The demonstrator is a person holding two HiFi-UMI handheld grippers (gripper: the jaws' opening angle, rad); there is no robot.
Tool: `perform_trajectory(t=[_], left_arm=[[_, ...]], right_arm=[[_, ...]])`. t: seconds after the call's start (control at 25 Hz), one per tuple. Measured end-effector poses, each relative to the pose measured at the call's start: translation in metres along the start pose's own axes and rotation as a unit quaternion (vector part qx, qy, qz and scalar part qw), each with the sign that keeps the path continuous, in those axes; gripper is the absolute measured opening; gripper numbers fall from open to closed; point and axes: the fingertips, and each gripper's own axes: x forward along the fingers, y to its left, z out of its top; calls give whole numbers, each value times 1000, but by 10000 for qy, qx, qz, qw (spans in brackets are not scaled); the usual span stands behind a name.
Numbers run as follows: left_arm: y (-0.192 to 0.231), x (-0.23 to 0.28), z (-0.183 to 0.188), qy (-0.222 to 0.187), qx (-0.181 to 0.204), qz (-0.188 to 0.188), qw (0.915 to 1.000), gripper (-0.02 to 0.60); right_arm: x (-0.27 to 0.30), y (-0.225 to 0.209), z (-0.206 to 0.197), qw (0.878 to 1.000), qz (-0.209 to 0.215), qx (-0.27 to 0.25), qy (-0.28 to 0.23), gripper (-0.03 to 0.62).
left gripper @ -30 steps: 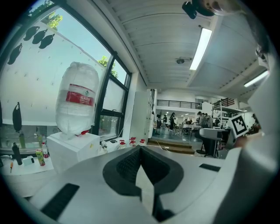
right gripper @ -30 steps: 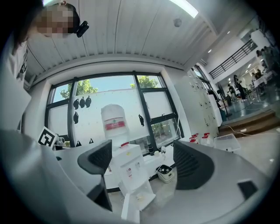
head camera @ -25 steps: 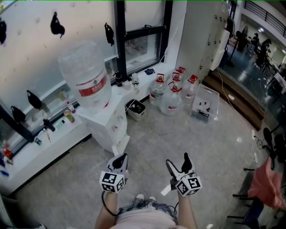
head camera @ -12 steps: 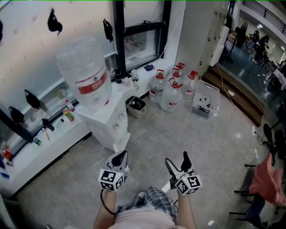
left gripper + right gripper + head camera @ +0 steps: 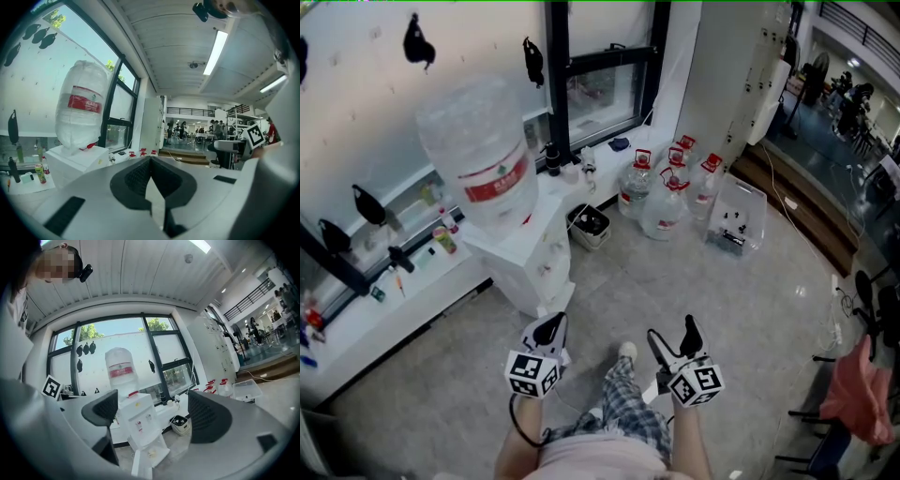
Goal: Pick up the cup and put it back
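Our left claw and right claw share one build: white shells tipped with black, ribbed dark pads, and at the near end of each a white cube printed with black square markers. Dark rectangular slots are set into the pale shell. A black cable loops from under the left one. We wear checked grey-blue trousers, a pale pink top and a white shoe.
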Motion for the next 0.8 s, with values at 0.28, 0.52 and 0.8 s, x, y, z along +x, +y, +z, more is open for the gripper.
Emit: perform_trajectory(t=[0.28, 0.52, 0.8], left_arm=[[18, 41, 8, -31, 5, 232, 9997, 25], [41, 108, 12, -43, 43, 634, 9980, 25], [89, 194, 51, -222, -124, 1563, 9874, 25]], right_arm=[[50, -25, 6, 9996, 292, 17, 29, 460], [129, -71, 6, 9968, 784, 73, 97, 460], [272, -115, 29, 9807, 1878, -65, 538, 460]])
